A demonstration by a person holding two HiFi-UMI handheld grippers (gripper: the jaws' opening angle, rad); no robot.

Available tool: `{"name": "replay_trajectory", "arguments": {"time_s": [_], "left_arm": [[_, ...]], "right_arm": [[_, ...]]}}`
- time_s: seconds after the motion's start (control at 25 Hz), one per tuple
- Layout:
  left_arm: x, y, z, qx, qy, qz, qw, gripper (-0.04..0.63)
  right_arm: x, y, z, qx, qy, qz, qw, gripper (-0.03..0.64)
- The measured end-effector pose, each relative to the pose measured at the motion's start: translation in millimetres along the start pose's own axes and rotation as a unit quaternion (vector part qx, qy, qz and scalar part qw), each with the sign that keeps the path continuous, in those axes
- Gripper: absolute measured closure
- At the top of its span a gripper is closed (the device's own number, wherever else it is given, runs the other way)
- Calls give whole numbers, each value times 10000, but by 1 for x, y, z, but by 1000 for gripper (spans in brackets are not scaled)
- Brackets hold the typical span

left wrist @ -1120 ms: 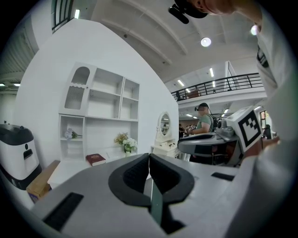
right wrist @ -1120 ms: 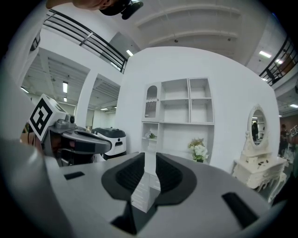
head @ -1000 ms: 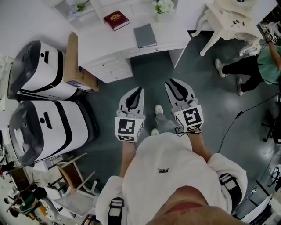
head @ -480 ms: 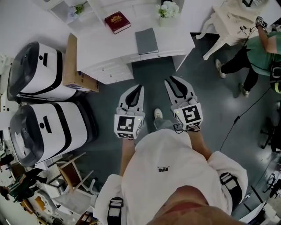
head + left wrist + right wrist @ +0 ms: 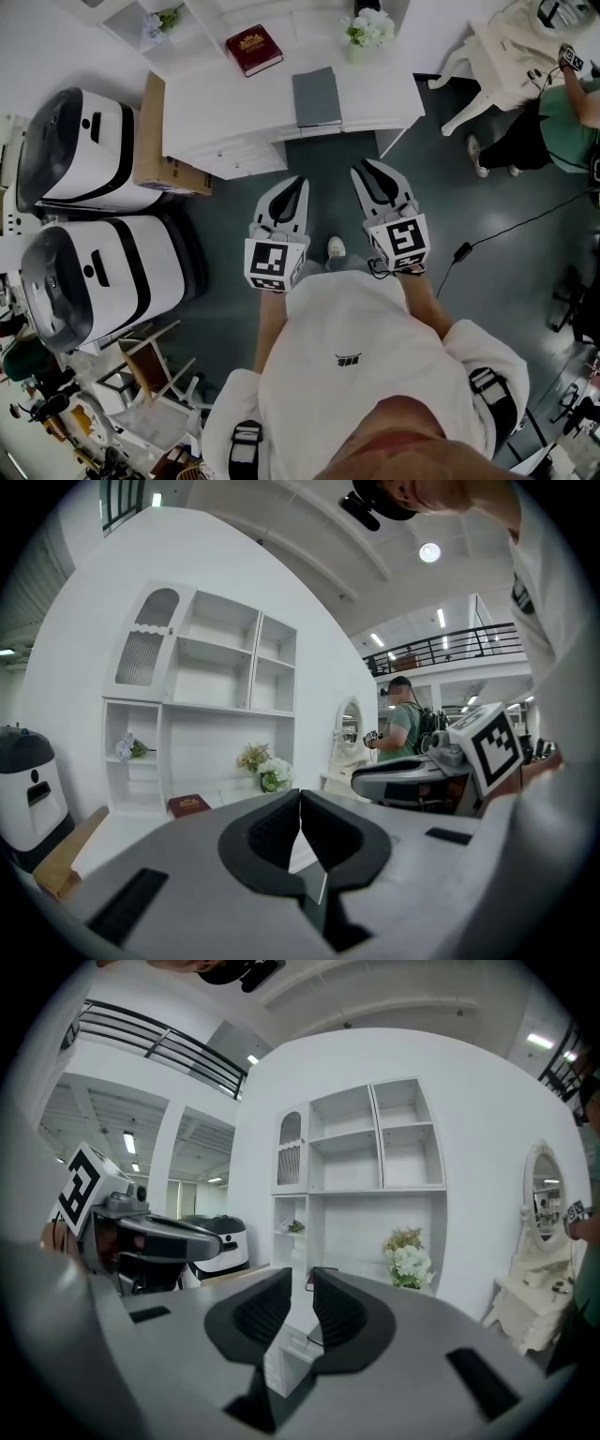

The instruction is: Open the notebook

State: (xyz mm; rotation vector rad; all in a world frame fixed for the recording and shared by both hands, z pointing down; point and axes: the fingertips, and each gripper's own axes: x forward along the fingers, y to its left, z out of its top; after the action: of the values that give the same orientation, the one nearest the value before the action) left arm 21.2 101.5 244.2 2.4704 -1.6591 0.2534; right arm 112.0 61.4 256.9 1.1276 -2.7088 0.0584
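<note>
**Head view.** The white desk (image 5: 216, 103) is seen lower in the frame than a second ago. The desk has been approached, not yet reached. The grey notebook (image 5: 317, 97) lies closed and flat on the desk top near the front edge, with a red book (image 5: 253, 49) behind it to the left and flowers (image 5: 368, 28) behind it to the right. The left gripper (image 5: 298, 180) and right gripper (image 5: 364, 167) are held side by side over the dark floor, short of the desk and well apart from the notebook. The cover is untouched.

**Left gripper view.** The jaws of the left gripper (image 5: 300, 797) are seen closed, tips meeting, nothing between them. The red book (image 5: 187, 805) and flowers (image 5: 267, 772) are in view on the desk. The notebook cannot be made out behind the jaws.

**Right gripper view.** The jaws of the right gripper (image 5: 301, 1288) are held narrowly apart and empty. Desk drawers show through the gap.

**Judgement.** The approach is under way and the opening is not begun. The gap must be closed before the cover edge can be lifted.
</note>
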Motion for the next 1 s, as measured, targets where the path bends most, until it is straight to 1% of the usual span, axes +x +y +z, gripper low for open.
{"name": "replay_trajectory", "arguments": {"time_s": [0.28, 0.48, 0.68, 1.0], "left_arm": [[30, 13, -11, 41, 134, -98, 9999, 595], [53, 28, -18, -41, 202, -199, 9996, 595], [77, 48, -26, -56, 311, -367, 9988, 595], [116, 77, -46, -61, 573, -638, 9963, 595]], "right_arm": [[27, -19, -13, 178, 110, -56, 9998, 563], [48, -32, -22, 269, 209, -169, 9993, 565], [73, -44, -31, 384, 331, -345, 9981, 565], [114, -60, -59, 612, 630, -545, 9946, 566]]}}
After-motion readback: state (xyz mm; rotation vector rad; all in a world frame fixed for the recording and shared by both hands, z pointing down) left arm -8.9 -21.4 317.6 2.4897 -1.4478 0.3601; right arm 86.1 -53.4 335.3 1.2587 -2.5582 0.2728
